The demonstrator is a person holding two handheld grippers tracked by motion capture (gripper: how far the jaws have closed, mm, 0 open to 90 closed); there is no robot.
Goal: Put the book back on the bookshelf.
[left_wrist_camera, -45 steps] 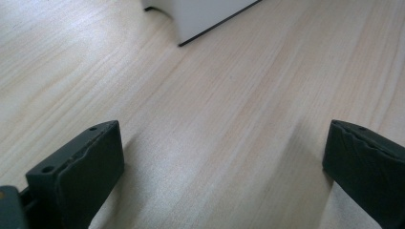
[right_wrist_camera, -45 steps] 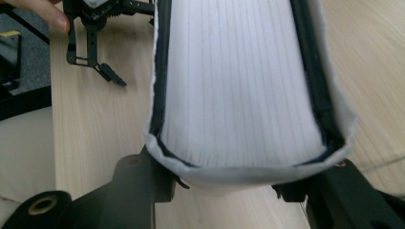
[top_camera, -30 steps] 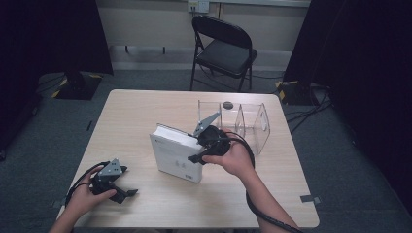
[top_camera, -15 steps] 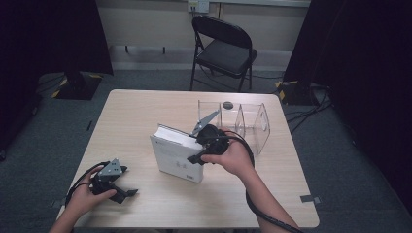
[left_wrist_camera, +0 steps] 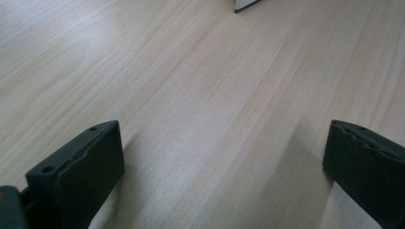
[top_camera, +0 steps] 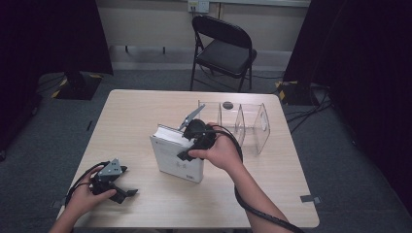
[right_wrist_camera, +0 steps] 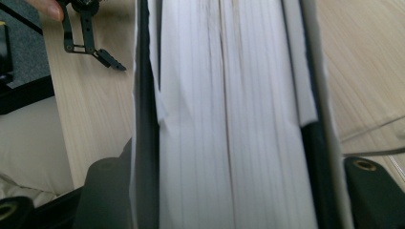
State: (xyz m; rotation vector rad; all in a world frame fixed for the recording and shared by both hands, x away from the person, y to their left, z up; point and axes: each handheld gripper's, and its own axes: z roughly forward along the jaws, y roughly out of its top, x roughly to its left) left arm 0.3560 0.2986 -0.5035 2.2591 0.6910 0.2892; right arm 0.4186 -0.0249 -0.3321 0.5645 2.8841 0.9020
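White thick hardcover book (top_camera: 177, 156) stands on edge at centre of pale wooden table (top_camera: 136, 114); right gripper (top_camera: 190, 144), jaws just widening, straddles it; left gripper (top_camera: 122, 188), at seven o'clock, gapes.

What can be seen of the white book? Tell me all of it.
The white book stands upright on the wooden table, cover with small dark print facing the person. In the right gripper view its page edges run between dark-lined covers. The right gripper straddles its top; the jaws have just been opening, so a grip cannot be confirmed.
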